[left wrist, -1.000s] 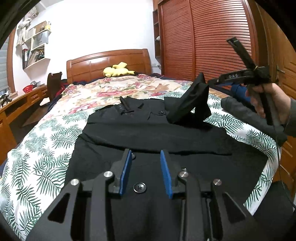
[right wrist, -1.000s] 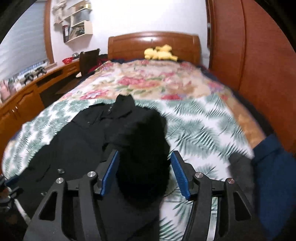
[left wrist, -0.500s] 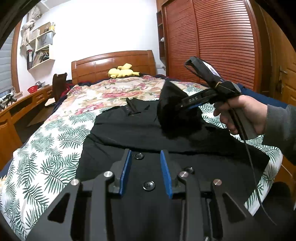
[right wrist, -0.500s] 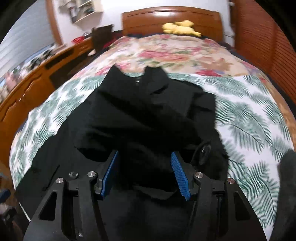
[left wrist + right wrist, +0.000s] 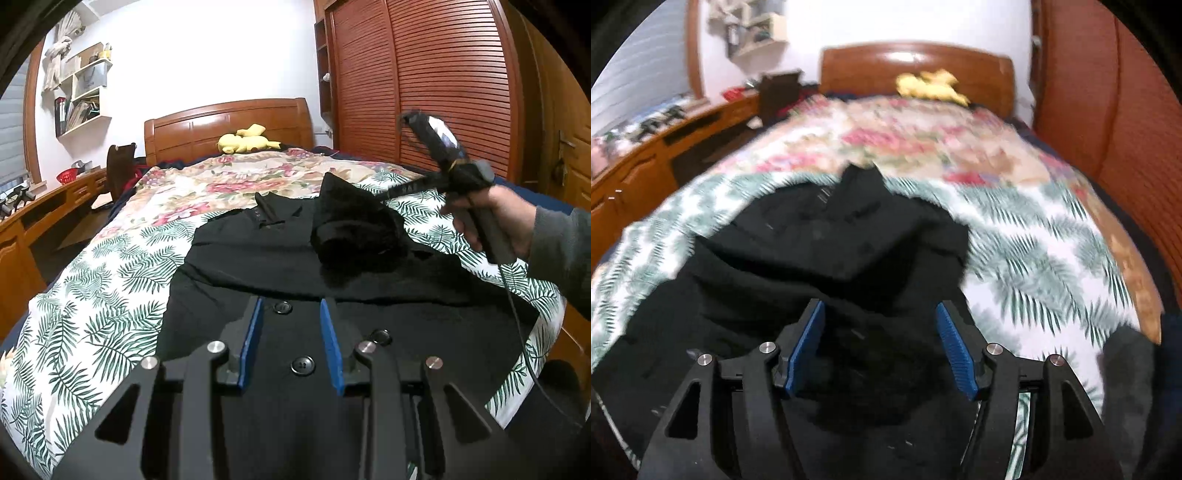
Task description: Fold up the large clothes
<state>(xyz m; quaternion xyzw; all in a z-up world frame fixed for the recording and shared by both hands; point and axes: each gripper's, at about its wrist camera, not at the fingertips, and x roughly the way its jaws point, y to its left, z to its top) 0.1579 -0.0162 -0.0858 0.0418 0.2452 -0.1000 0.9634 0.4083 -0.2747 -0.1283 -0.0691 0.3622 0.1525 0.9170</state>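
Note:
A black buttoned coat (image 5: 280,258) lies spread on the bed, collar toward the headboard. My left gripper (image 5: 290,341) hovers open and empty just above its lower front, over the buttons. My right gripper (image 5: 881,345) is wide open over a bunched sleeve (image 5: 879,354) that has dropped onto the coat's right chest. In the left wrist view the right gripper's body (image 5: 448,173) is held by a hand above that sleeve heap (image 5: 354,236). The right wrist view is motion-blurred.
The bed has a palm-leaf and floral cover (image 5: 92,306) and a wooden headboard (image 5: 229,125) with a yellow plush toy (image 5: 245,142). A wooden desk (image 5: 22,225) runs along the left. Louvred wardrobe doors (image 5: 424,85) stand on the right.
The right gripper carried the sleeve leftward over the coat's chest, then let it go; its jaws now stand wider and the sleeve lies in a heap. The left gripper stayed roughly in place.

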